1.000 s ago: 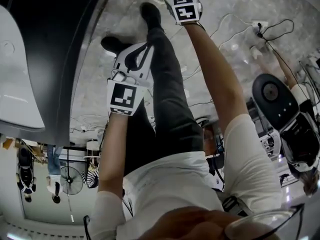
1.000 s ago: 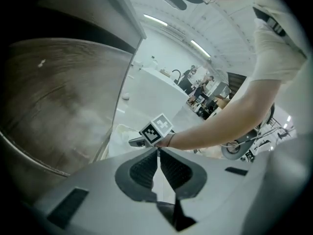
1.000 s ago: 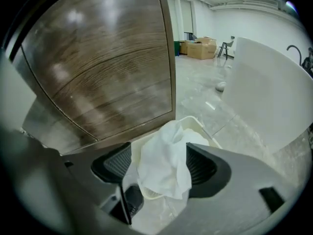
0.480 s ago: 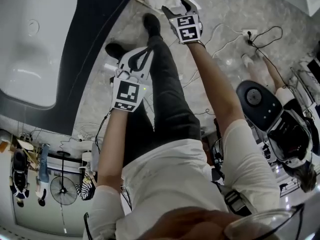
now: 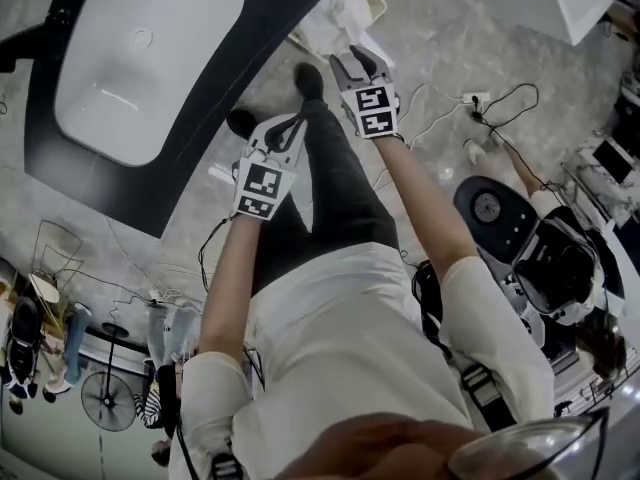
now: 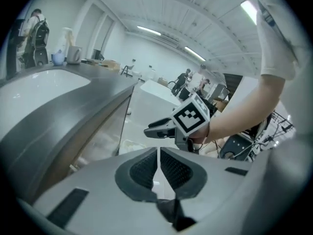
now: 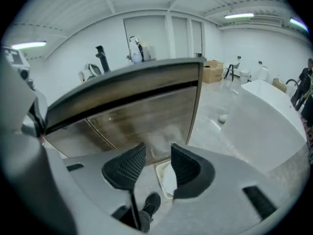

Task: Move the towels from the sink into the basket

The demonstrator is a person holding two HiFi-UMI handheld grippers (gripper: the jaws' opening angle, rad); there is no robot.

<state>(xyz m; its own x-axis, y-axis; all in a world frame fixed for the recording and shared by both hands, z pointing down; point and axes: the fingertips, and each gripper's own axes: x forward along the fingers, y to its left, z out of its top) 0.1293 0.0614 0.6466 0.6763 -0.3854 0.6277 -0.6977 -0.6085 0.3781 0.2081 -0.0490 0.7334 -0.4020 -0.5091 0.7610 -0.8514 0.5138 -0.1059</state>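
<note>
The white sink (image 5: 150, 53) is set in a dark counter (image 5: 100, 183) at upper left, and I see no towel in its basin. A pale basket (image 5: 312, 34) stands on the floor beyond my feet, with white towels (image 5: 350, 13) in it. My right gripper (image 5: 355, 60) hangs above the basket's near side. Its jaws have just been closing, with nothing between them, and a gap remains. In the right gripper view (image 7: 157, 153) the basket's towel (image 7: 168, 180) shows far below. My left gripper (image 5: 285, 128) hovers over my legs, its pads (image 6: 146, 168) almost together and empty.
The cabinet front (image 7: 146, 111) under the counter faces the right gripper. A white tub-like block (image 7: 264, 121) stands to its right. Cables and a power strip (image 5: 475, 98) lie on the floor near a round-based machine (image 5: 490, 208). My shoes (image 5: 308, 78) are beside the basket.
Both grippers have risen away from the floor. The right one has come up off the towels in the basket. The sink has swung fully into the head view.
</note>
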